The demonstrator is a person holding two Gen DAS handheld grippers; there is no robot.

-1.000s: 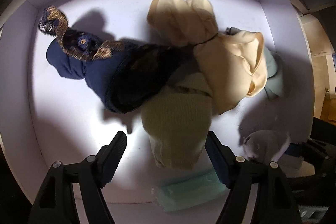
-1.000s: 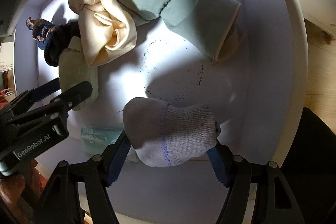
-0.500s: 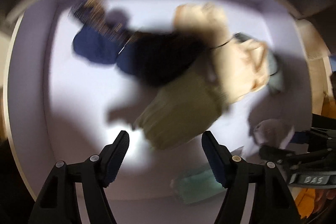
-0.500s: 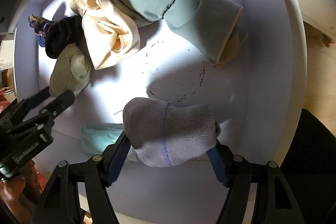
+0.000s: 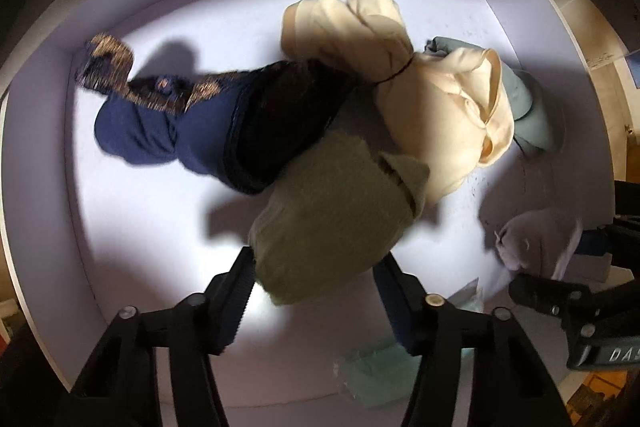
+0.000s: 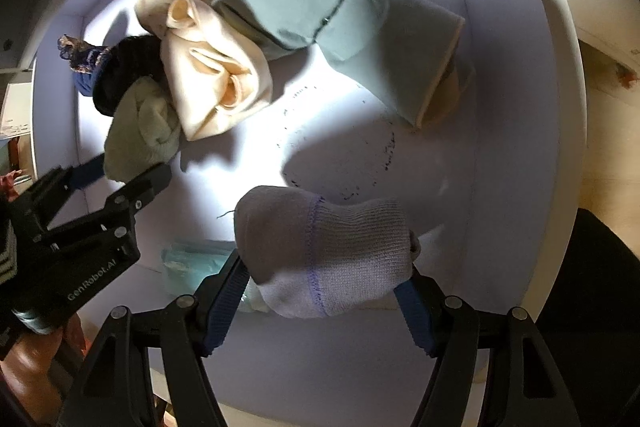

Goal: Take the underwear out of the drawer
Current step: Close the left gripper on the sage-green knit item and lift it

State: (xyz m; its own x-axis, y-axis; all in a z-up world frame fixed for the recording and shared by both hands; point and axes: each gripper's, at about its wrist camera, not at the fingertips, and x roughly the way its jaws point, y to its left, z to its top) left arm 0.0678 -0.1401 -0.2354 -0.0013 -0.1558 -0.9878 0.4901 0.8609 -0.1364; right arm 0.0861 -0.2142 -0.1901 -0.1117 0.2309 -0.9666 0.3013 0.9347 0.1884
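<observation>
Lettering "GenRobot.AI" marks left tool (image 6: 124, 179) gripping olive garment (image 6: 140, 135)

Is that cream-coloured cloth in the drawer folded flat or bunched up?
Bunched up. The cream cloth sits crumpled in lumpy folds, seemingly cinched by a dark band.

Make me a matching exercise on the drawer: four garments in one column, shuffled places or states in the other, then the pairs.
1. olive knit bundle
2. grey sock
3. cream bundle
4. navy lace-trimmed garment

A. between the right hand-held gripper fingers
B. tied round with a dark band
C. between the left hand-held gripper fingers
D. lying farthest left in the left wrist view

Pairs: 1-C, 2-A, 3-B, 4-D
</observation>
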